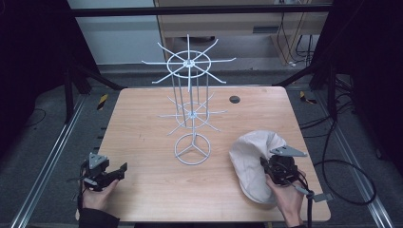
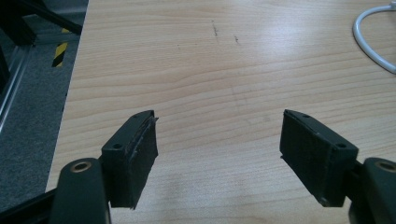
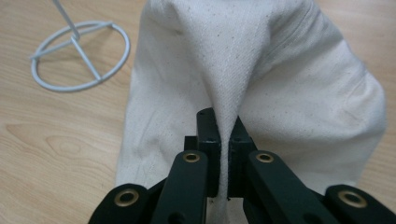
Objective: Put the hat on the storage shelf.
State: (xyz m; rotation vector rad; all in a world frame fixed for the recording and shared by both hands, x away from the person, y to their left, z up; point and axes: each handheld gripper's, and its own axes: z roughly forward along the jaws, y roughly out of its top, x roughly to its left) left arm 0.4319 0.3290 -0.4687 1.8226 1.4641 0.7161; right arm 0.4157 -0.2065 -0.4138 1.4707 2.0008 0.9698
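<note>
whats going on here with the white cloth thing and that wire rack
A person at a wooden table holds a gripper in each hand. The right gripper has its fingers shut on a pinched fold of a cream cloth hat, which lies near the table's right edge. The left gripper hangs open over bare wood at the near left corner, holding nothing. A white wire display rack stands in the middle, with nothing on its arms yet.
</note>
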